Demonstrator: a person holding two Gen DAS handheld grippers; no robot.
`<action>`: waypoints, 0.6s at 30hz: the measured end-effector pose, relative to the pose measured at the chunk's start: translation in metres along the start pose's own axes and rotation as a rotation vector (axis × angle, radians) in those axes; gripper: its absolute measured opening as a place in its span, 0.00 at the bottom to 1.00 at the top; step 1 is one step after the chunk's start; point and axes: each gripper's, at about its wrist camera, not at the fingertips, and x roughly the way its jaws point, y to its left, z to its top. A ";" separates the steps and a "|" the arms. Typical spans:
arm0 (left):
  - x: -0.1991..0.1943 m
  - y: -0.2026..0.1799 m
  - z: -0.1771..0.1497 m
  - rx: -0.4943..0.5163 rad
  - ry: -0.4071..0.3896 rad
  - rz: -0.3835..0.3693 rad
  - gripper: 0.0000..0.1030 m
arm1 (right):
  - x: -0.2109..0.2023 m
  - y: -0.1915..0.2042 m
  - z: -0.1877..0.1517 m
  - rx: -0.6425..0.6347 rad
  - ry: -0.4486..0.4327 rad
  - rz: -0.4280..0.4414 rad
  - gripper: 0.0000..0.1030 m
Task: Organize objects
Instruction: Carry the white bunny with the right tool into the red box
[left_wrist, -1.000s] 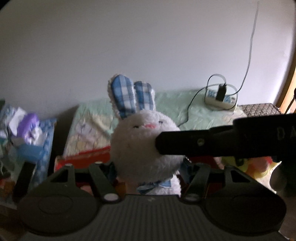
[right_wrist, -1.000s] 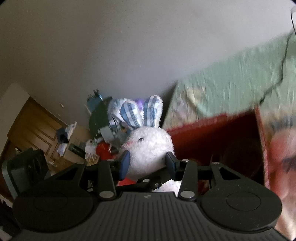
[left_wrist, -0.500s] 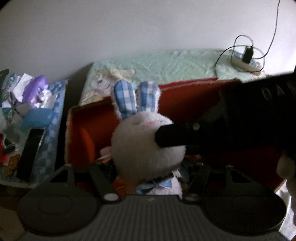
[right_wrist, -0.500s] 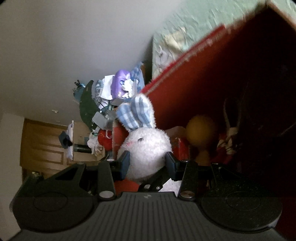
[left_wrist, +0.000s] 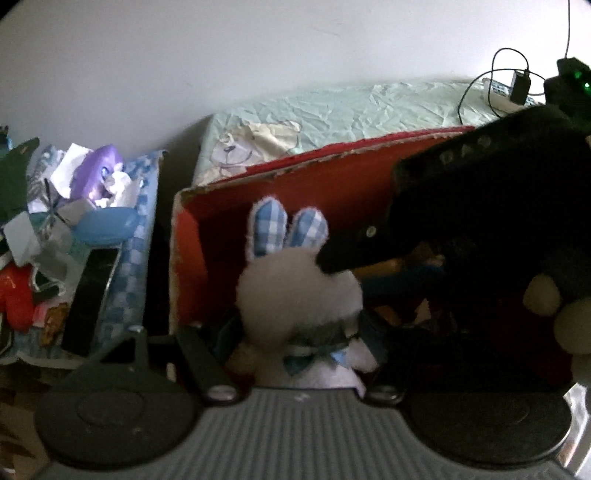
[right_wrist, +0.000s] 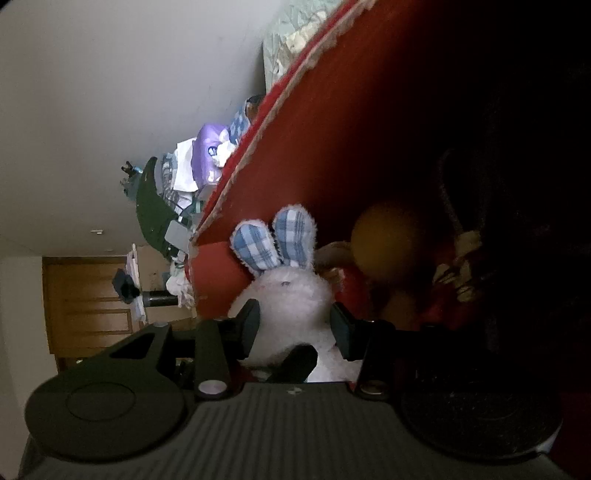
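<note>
The right gripper (right_wrist: 293, 326) is clenched on the head of a white plush rabbit with blue-checked ears (right_wrist: 286, 291); its two blue pads press into the fluffy head from either side, and the ears stand up just ahead of the fingertips. The left gripper (left_wrist: 299, 341) has the same rabbit's body between its fingers, at the level of the blue bow on the neck; its jaws are opening, and the dim, blurred picture does not show the pads pressing on the plush.

The rabbit (left_wrist: 295, 295) is low inside a red cardboard box with a raw, frayed rim (left_wrist: 332, 177), close to the box's left wall as the left gripper sees it. In the left wrist view the right gripper (left_wrist: 332, 258) reaches in from the right, its dark tip against the rabbit's head.

Ahead and to the right of the right gripper, deeper in the box, lie a round orange toy (right_wrist: 384, 240) and other dim shapes too dark to make out. Beyond the box is a bed with a pale green sheet (left_wrist: 351, 107). To the left of the left gripper is a heap of clutter with a purple toy (left_wrist: 99, 173).
</note>
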 end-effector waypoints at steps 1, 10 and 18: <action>-0.002 0.003 0.000 -0.012 0.000 0.000 0.69 | 0.001 0.000 0.000 0.000 0.006 0.004 0.44; -0.005 -0.001 -0.005 -0.003 -0.006 0.079 0.68 | 0.005 0.003 0.002 -0.059 -0.002 -0.057 0.54; 0.001 -0.007 -0.002 -0.024 0.016 0.119 0.73 | 0.008 0.013 0.000 -0.107 -0.069 -0.102 0.62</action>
